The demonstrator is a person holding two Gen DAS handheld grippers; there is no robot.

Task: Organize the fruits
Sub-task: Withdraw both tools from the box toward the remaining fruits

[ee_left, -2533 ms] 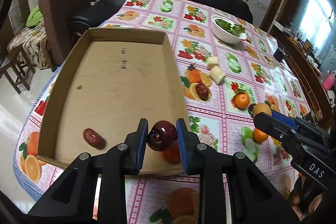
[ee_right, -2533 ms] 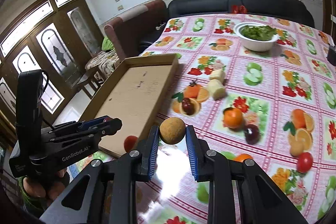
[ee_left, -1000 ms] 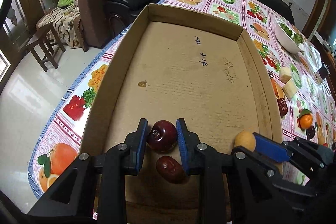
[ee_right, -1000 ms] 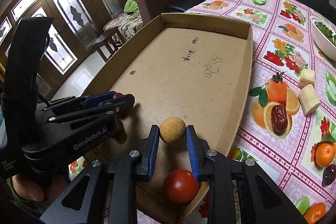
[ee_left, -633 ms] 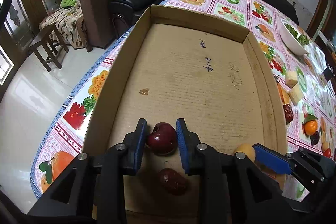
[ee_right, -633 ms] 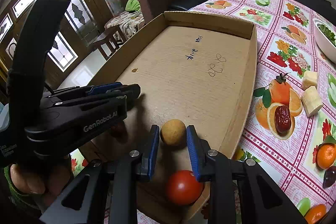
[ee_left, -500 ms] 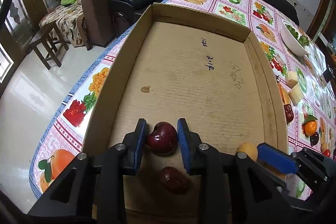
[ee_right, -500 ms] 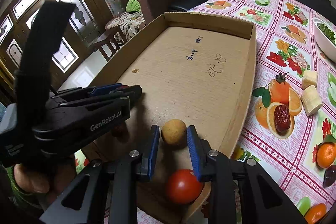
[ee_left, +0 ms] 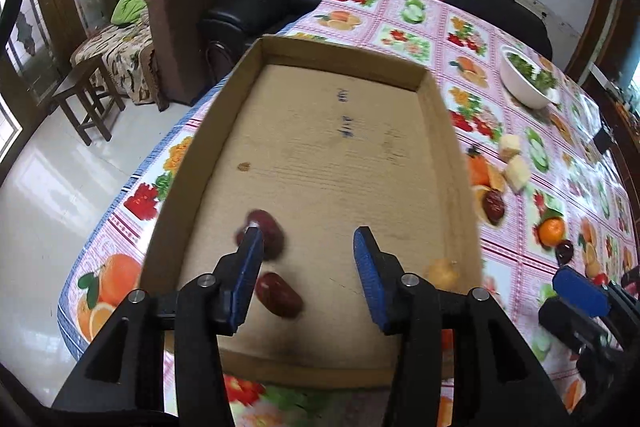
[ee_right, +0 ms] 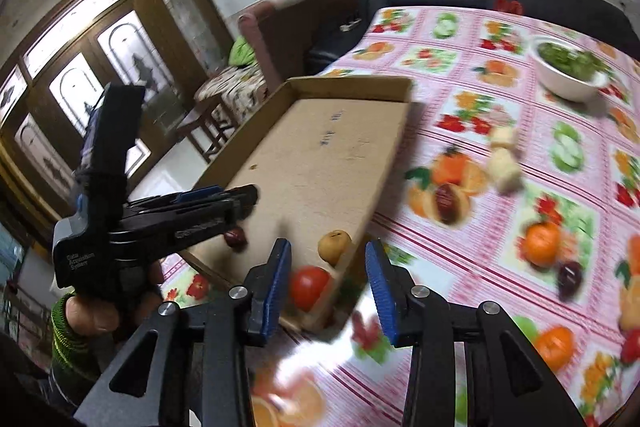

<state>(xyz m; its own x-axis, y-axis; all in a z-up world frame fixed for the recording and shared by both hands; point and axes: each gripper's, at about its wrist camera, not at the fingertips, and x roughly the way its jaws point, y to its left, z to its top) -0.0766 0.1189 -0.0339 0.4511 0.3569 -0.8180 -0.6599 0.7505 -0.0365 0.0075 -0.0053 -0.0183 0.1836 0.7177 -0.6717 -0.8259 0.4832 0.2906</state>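
A shallow cardboard box [ee_left: 320, 75] lies on the fruit-print tablecloth. My left gripper [ee_left: 306, 275] is open above its near end. A dark red apple [ee_left: 266, 233] lies in the box by the left fingertip, with a red date [ee_left: 278, 295] just nearer. A tan round fruit [ee_left: 442, 273] lies by the box's right wall. My right gripper [ee_right: 328, 287] is open over the box's near corner; the tan fruit [ee_right: 334, 247] and a red tomato [ee_right: 308, 287] lie in the box between its fingers.
On the cloth right of the box lie a date [ee_right: 446, 203], pale fruit chunks [ee_right: 504, 167], an orange [ee_right: 542, 243] and a dark plum [ee_right: 570, 277]. A white bowl of greens [ee_right: 568, 71] stands at the far right. A sofa and armchair [ee_left: 192, 7] stand beyond the table.
Both grippers have opened and pulled back. The dark red apple and the tan fruit now lie loose in the box.
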